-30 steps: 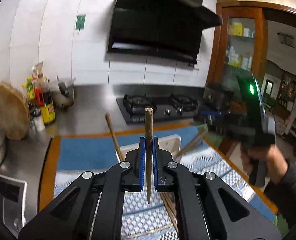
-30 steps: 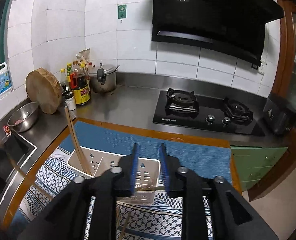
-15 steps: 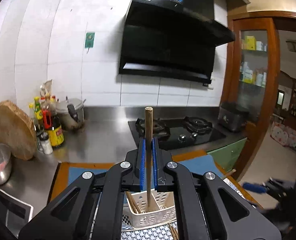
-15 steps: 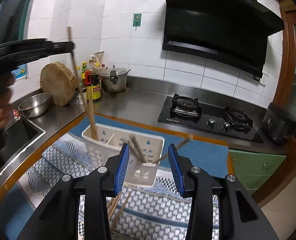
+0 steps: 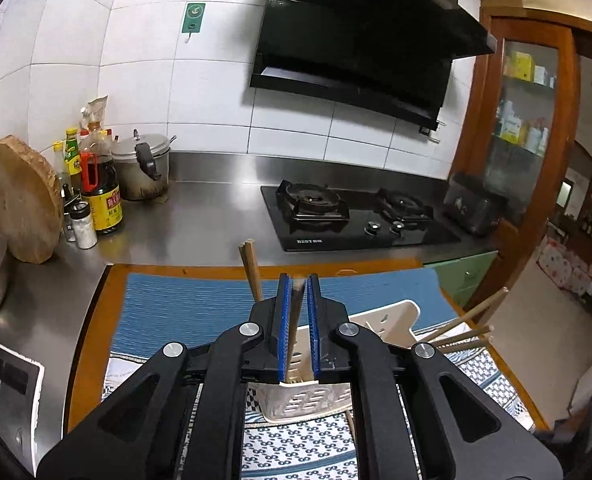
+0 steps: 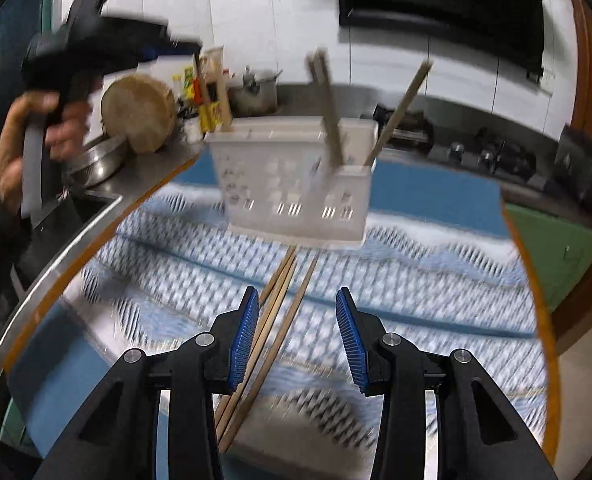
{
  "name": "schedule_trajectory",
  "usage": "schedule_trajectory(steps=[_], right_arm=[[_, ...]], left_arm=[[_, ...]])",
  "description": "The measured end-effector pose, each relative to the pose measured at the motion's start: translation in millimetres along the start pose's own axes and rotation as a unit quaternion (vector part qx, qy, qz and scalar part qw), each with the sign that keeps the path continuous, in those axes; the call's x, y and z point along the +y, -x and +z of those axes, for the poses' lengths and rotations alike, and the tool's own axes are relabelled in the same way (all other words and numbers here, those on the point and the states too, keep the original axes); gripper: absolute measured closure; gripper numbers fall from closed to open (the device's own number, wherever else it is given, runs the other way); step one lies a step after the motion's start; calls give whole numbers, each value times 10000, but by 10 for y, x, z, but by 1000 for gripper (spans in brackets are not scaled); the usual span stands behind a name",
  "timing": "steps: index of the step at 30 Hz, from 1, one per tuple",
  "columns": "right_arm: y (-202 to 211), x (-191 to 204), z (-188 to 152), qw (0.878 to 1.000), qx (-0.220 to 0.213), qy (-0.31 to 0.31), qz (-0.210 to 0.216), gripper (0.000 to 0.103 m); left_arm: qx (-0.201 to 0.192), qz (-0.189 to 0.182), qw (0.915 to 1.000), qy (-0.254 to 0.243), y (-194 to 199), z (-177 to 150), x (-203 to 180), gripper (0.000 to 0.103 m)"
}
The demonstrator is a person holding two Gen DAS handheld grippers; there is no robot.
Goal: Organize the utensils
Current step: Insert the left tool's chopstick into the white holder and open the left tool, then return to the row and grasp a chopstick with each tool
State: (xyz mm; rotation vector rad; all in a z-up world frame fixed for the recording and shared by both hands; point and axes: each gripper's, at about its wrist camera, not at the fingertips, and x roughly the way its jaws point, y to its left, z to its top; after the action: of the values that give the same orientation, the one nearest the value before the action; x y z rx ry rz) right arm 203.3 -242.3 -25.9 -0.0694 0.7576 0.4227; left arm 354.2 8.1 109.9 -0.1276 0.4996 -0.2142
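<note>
Left gripper (image 5: 296, 304): jaws pinching one chopstick (image 5: 293, 320), its lower end pointing down into the white basket (image 5: 392, 316). Judgement: you are seating it. Keep it near upright, lower until the tip is inside a compartment, then ease the jaws apart; which compartment, cannot tell.

Right gripper (image 6: 296, 336): jaws spread, holding nothing, low over loose chopsticks (image 6: 279, 300) lying on the patterned cloth (image 6: 436, 300) in front of the basket. Likely next pick; straddle one stick only, since they lie touching.

In the way: two sticks (image 5: 251, 268) already stand at the basket's far left; others (image 5: 464, 328) lean out over its right side. Avoid knocking these. Around: gas hob (image 5: 360, 216), sauce bottles (image 5: 99, 184), pot (image 5: 143, 168), chopping block (image 5: 15, 200) on the worktop (image 5: 199, 220), all well apart.
</note>
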Motion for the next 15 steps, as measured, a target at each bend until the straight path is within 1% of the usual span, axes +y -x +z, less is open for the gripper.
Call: schedule_trajectory(steps=[3, 5, 7, 10, 11, 15], right_arm=[[-51, 128, -244, 9997, 239, -22, 34, 64], [-70, 181, -411, 9993, 372, -62, 62, 72], [-103, 236, -563, 9984, 521, -177, 140, 77], [-142, 313, -715, 9977, 616, -270, 74, 80], [-151, 314, -748, 9975, 631, -310, 75, 83], [-212, 372, -810, 9972, 652, -369, -46, 85]], left_arm=[[-59, -64, 10000, 5, 122, 6, -16, 93], [-114, -74, 9999, -8, 244, -30, -36, 85], [-121, -124, 9998, -17, 346, -97, -57, 83], [-68, -138, 9999, -53, 501, -302, -91, 82], [-13, -170, 9998, -40, 532, -366, -93, 82], [216, -255, 9994, 58, 639, -712, -83, 80]])
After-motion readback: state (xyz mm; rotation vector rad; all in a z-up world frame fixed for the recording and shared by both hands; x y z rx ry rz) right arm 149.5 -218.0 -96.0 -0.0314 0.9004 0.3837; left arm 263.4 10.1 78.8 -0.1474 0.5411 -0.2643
